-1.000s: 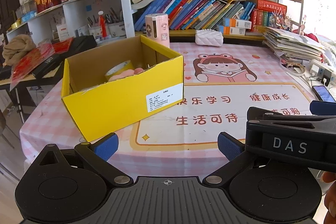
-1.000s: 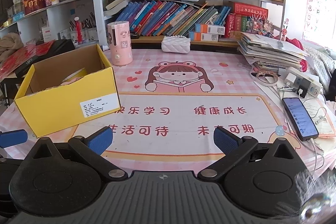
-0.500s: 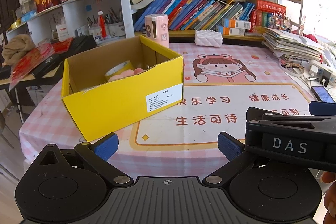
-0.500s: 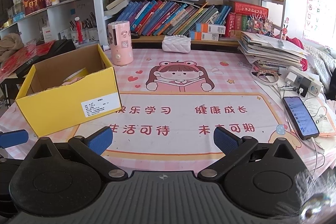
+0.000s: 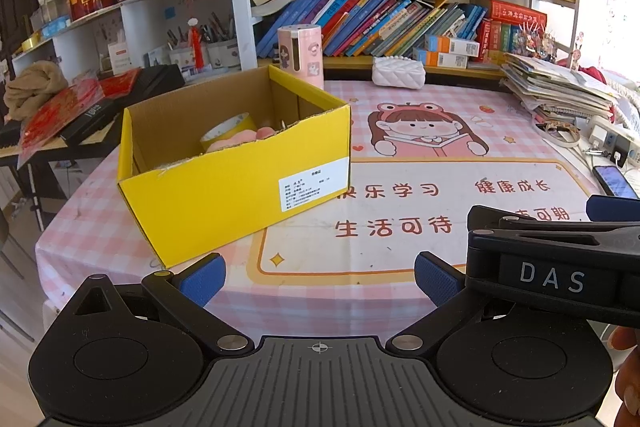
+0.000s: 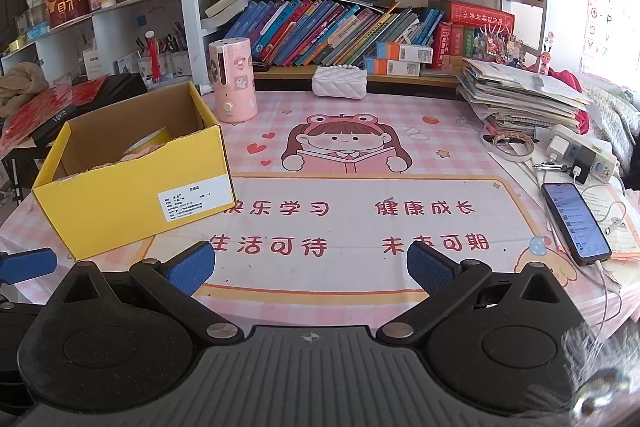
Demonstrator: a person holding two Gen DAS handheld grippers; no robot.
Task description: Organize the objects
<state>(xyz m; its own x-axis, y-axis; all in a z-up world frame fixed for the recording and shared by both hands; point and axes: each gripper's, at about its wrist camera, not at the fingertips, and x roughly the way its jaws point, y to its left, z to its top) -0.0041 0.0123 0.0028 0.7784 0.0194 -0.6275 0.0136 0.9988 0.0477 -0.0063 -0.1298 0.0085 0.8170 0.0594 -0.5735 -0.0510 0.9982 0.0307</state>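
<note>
Nothing has really changed over the last second: both views match the earlier ones almost exactly, the box sits in the same place, and both grippers hang back at the near edge of the table. My read is a pause, either before the next pick or at the end of the tidying, since the mat in front of the box is bare.

Pink checked table mat point(image 6: 360, 155) with a cartoon reading girl covers the table; the bookshelf stands behind it.

Yellow cardboard box point(image 5: 224, 195), open top, brown inside, white label on its near wall, sits on the left part of the mat, angled. Inside it, a yellow-rimmed tape roll point(image 5: 230, 129) leans toward the far wall, with pink soft items point(image 5: 240, 143) beside it; they are half hidden by the wall, so I cannot tell what they are.

Behind the box stands a pink humidifier point(image 6: 233, 83). Right of that lies a white quilted pouch point(image 6: 340, 85). Far right of the box is a phone point(image 6: 576, 223) on charge.

Left gripper point(image 5: 318, 281): blue pads spread wide, nothing between them. Right gripper point(image 6: 310, 267): the same, spread and empty, just right of the left one.
</note>
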